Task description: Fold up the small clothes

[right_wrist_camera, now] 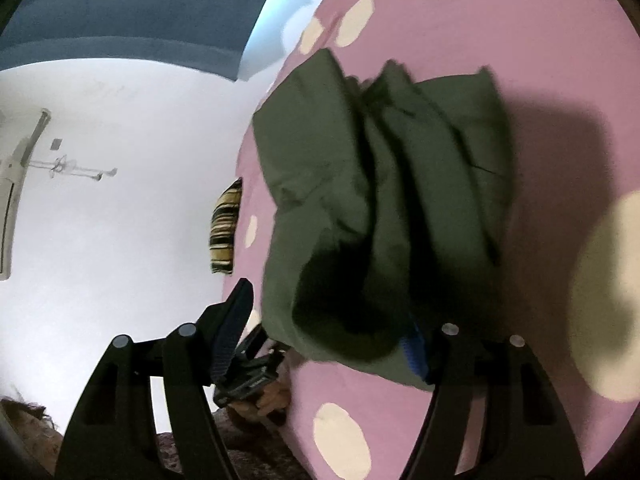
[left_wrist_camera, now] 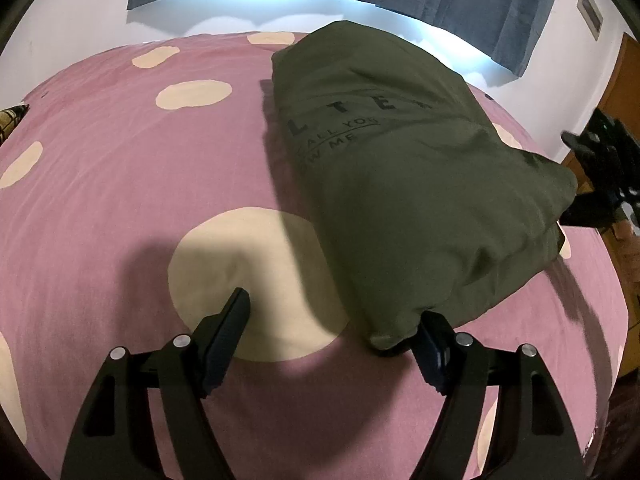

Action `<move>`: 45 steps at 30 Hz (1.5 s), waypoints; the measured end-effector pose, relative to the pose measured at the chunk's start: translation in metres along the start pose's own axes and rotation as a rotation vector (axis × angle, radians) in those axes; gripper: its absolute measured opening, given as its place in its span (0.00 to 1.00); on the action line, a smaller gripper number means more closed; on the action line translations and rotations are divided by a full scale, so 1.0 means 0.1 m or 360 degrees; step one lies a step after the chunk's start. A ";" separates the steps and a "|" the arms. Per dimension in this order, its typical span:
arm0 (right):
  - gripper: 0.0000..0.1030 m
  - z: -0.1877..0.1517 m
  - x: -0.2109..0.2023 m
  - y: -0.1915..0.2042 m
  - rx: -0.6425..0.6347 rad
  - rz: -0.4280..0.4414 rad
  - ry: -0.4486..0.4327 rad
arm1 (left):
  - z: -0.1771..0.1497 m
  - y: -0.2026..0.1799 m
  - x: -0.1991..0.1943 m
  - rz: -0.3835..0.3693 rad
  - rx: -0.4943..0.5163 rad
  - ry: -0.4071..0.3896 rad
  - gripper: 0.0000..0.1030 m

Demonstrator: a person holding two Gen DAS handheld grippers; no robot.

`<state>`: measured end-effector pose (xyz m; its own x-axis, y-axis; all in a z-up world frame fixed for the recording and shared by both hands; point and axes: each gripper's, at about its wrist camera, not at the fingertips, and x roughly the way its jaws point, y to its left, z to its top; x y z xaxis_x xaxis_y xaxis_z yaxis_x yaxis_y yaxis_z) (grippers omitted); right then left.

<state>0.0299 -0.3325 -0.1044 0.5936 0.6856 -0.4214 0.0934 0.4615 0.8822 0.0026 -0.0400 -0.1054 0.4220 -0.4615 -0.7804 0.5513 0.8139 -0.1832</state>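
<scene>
— Fingers?
— My left gripper is spread wide, one finger under the folded olive shirt on the pink bedspread.
— Right?
— My right gripper gapes too, shirt edge between, unpinched.

The left gripper is held tilted steeply downward with its jaws spread wide; the left finger stands free with nothing pressed against its pad, while the tip of the right finger is covered by cloth and only its lower part is seen. The right gripper is rolled onto its side and angled slightly downward, its jaws likewise parted and no grip made; the left finger is bare, and the blue pad of the other finger is partly hidden. In the right wrist view, a hand is seen clasped around the left gripper's handle.
</scene>
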 end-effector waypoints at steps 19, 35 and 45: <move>0.06 0.37 0.25 0.69 -0.0426 -0.0239 -0.0130 | 0.06 -0.04 -0.04 -0.0044 -0.0064 0.0023 0.73; 0.40 0.12 -0.04 -0.40 0.0008 -0.0089 -0.0241 | 0.04 -0.15 0.12 -0.0020 0.0085 0.0043 0.76; 0.31 -0.38 -0.30 -0.28 -0.0125 -0.0283 -0.0250 | 0.05 -0.13 0.12 -0.0002 0.0081 0.0047 0.76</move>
<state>-0.0210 -0.3441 -0.1244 0.6911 0.4964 -0.5253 0.1487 0.6136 0.7755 0.0037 -0.0579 -0.1094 0.4000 -0.4514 -0.7977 0.5882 0.7938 -0.1542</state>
